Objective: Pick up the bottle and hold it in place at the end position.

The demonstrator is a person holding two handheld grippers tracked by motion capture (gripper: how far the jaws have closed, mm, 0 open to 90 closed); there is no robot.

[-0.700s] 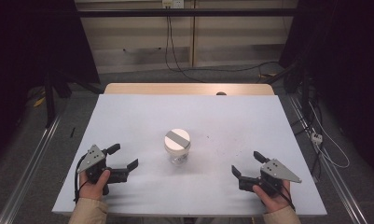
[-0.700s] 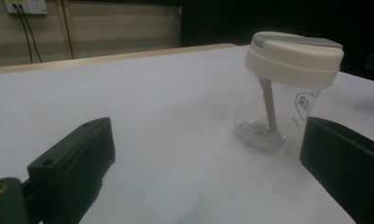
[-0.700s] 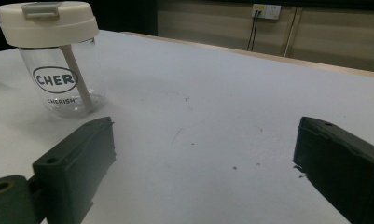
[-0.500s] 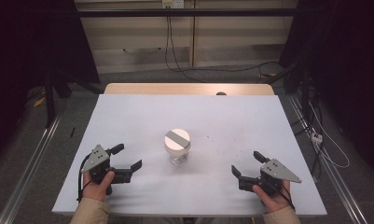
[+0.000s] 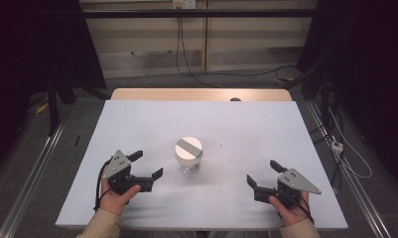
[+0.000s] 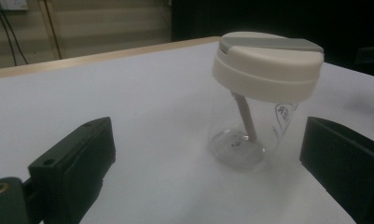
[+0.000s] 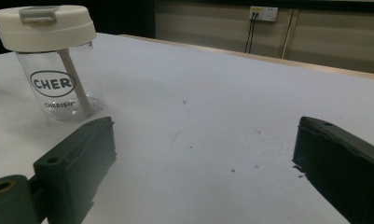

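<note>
A clear jar (image 5: 188,155) with a white lid and a grey strip across the top stands upright in the middle of the white table (image 5: 137,124). A thin stick leans inside it. In the left gripper view the jar (image 6: 264,93) stands just ahead, right of centre. My left gripper (image 5: 147,164) is open a short way to the jar's left, jaws apart and pointing at it, with nothing between them (image 6: 208,163). My right gripper (image 5: 262,172) is open near the front right. Its jaws hold nothing (image 7: 208,163). In the right gripper view the jar (image 7: 54,60) stands off to the left.
The table's far wooden edge (image 5: 201,94) has a small dark object (image 5: 234,99) on it. Cables (image 5: 186,59) run over the floor behind. Metal rails (image 5: 33,168) lie along both sides of the table. Dark curtains hang left and right.
My left gripper has moved right and slightly forward, closer to the jar. The right gripper and the jar have stayed where they were.
</note>
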